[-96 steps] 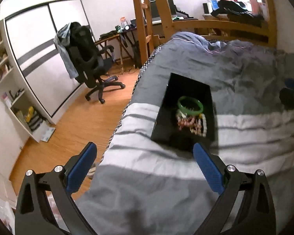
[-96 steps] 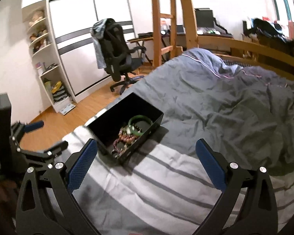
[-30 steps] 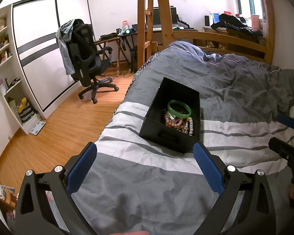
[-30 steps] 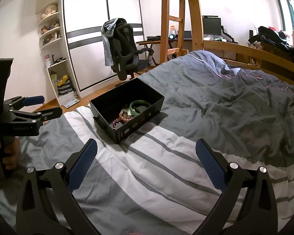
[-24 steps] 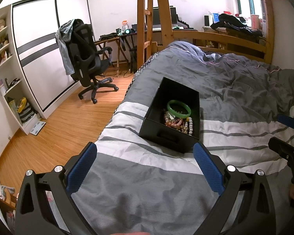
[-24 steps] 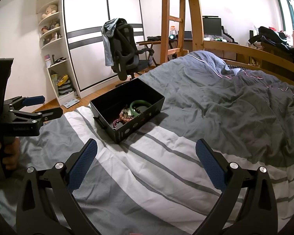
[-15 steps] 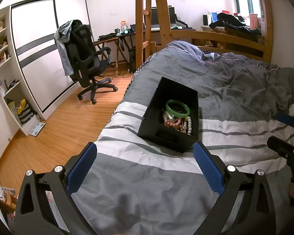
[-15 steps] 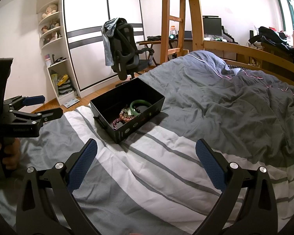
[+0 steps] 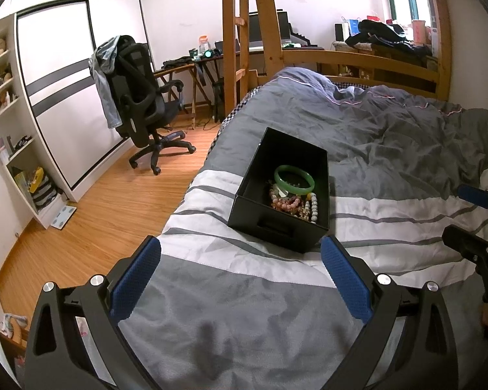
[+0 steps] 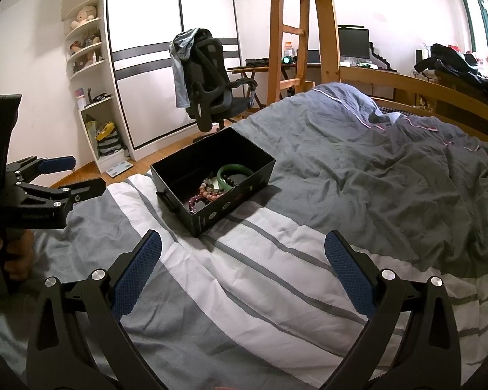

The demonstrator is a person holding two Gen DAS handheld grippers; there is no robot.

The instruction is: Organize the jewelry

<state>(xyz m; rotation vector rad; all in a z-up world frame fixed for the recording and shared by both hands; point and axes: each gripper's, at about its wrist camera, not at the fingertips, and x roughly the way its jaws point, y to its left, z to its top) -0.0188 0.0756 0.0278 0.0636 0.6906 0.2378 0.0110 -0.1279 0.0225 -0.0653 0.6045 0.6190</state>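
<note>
Bed duvet (image 9: 390, 149): black box (image 9: 260, 224) holds green bangle (image 9: 294, 179), bead bracelets (image 9: 289, 202). Left gripper (image 9: 240, 271), right gripper (image 10: 243, 266) gape wide, empty; since 3 s ago both backed off box; stage unclear.

both grippers sit farther back from the black box (image 9: 278, 224) than 3.2 s ago, left gripper (image 9: 240, 276) lower.

Beaded bracelets (image 9: 292, 203) tangled beyond counting, box's near wall (image 10: 224, 209) hiding some, shelf items (image 10: 84, 48) too small
</note>
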